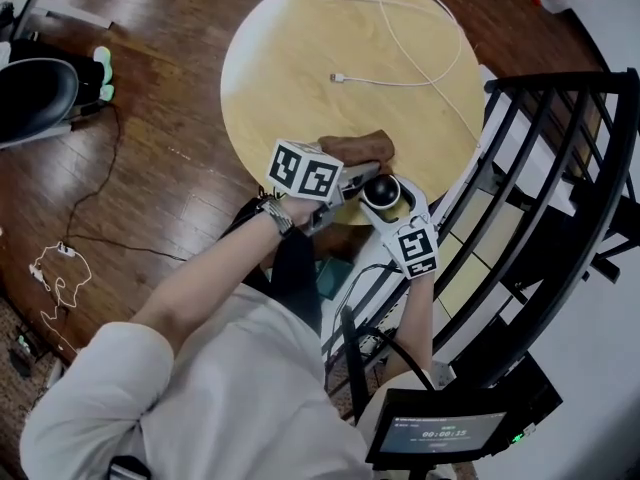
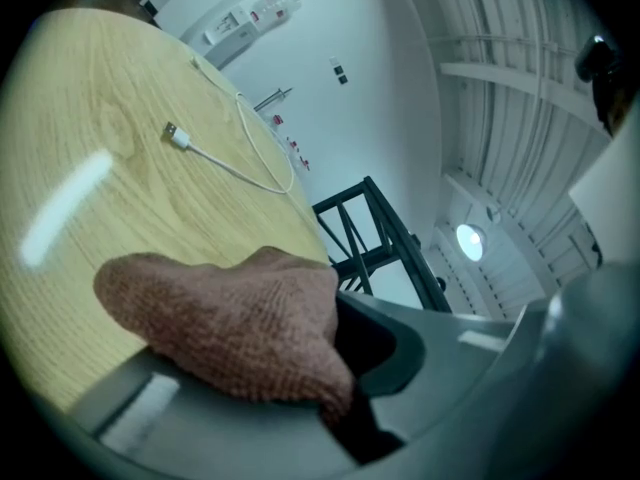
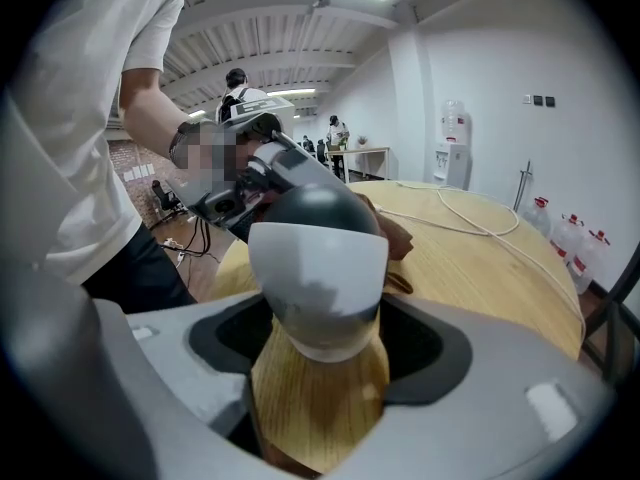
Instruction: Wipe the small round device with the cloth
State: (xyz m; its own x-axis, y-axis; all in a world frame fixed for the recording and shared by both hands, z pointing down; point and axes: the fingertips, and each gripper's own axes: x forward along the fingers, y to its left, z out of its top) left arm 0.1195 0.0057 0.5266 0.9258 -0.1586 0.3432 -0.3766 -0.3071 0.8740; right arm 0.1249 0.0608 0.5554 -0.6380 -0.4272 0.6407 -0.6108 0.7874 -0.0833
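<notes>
The small round device (image 1: 381, 190), white with a dark grey domed top, sits between the jaws of my right gripper (image 1: 384, 202) over the near edge of the round wooden table (image 1: 300, 58). In the right gripper view the device (image 3: 318, 258) fills the gap of that gripper (image 3: 318, 340), which is shut on it. My left gripper (image 1: 360, 166) is shut on the brown knitted cloth (image 1: 357, 147), right beside the device's top. The cloth (image 2: 240, 318) bulges out of the left gripper (image 2: 335, 373). Behind the device, the cloth (image 3: 397, 236) shows against its far side.
A white cable (image 1: 420, 28) loops across the far half of the table, its plug (image 2: 177, 135) lying on the wood. A black metal rack (image 1: 560, 198) stands close on the right. A small screen (image 1: 445, 433) is below, a dark chair (image 1: 35, 93) at far left.
</notes>
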